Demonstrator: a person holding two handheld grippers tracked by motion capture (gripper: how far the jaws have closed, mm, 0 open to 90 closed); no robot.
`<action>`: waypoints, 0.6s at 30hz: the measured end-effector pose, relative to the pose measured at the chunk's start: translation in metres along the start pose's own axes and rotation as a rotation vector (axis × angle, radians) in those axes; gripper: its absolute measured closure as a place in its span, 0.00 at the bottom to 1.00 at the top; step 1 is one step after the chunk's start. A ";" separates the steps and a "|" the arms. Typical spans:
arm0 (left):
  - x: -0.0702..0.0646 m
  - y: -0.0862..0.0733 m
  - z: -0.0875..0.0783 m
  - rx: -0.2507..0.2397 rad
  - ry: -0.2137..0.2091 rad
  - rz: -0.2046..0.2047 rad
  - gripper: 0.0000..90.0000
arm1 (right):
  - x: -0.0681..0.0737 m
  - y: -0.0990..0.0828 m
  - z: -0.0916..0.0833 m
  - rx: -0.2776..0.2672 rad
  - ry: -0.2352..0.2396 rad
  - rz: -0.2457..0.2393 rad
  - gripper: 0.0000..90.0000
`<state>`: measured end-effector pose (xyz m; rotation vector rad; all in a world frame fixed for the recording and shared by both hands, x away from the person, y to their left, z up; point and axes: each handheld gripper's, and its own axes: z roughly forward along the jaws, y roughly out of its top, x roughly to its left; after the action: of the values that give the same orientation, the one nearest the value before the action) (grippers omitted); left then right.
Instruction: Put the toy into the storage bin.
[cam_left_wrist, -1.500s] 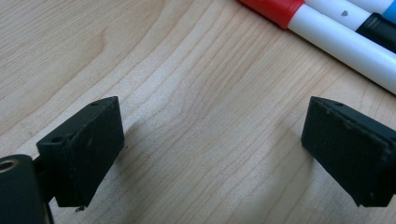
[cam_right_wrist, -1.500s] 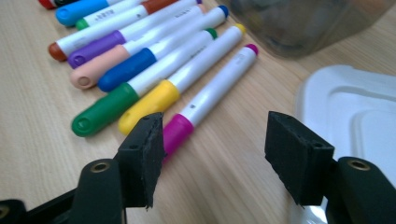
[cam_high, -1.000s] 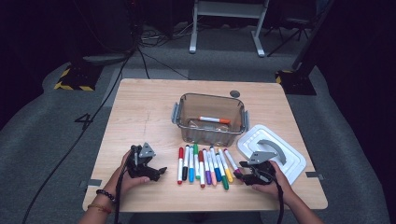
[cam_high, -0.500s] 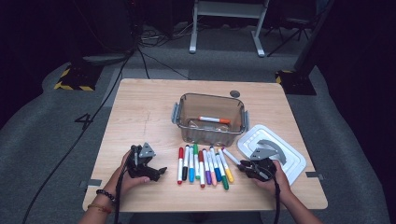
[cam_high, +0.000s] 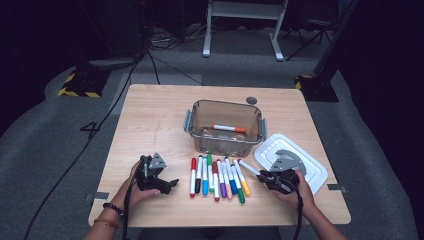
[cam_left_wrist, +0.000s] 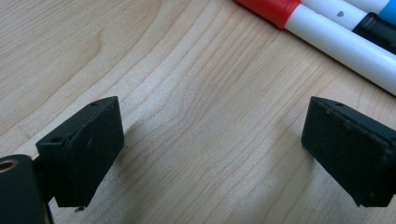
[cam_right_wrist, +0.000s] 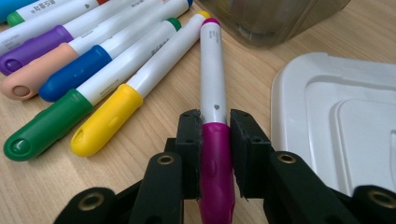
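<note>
A pale wood-grain table (cam_left_wrist: 187, 93) with a matt finish is seen. Glossy smooth plastic is shown by the magenta marker (cam_right_wrist: 214, 93), the white lid (cam_right_wrist: 336, 116) and the clear container (cam_high: 225, 142).

High view: fixed above near edge of table (cam_high: 150, 115), looks forward and down, far off, takes in whole tabletop. Left gripper view: rides low, very close to wood, faces right toward red marker (cam_left_wrist: 273, 8). Right gripper view: low, close, faces far-left along magenta marker (cam_right_wrist: 213, 88). All share marker row (cam_high: 217, 175).
</note>
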<state>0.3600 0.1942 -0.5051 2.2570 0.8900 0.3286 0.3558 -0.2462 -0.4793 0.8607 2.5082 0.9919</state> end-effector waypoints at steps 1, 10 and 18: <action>0.000 0.000 0.000 0.000 0.000 0.000 0.07 | 0.000 0.000 0.000 -0.002 0.001 -0.003 0.83; 0.000 0.000 0.000 0.000 0.000 0.000 0.07 | -0.002 0.004 -0.012 -0.038 0.000 -0.031 0.83; 0.000 0.000 0.000 0.000 0.000 0.000 0.07 | -0.001 0.011 -0.025 -0.089 0.034 -0.066 0.83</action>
<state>0.3601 0.1942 -0.5051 2.2570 0.8900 0.3286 0.3495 -0.2537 -0.4539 0.7355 2.4828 1.0959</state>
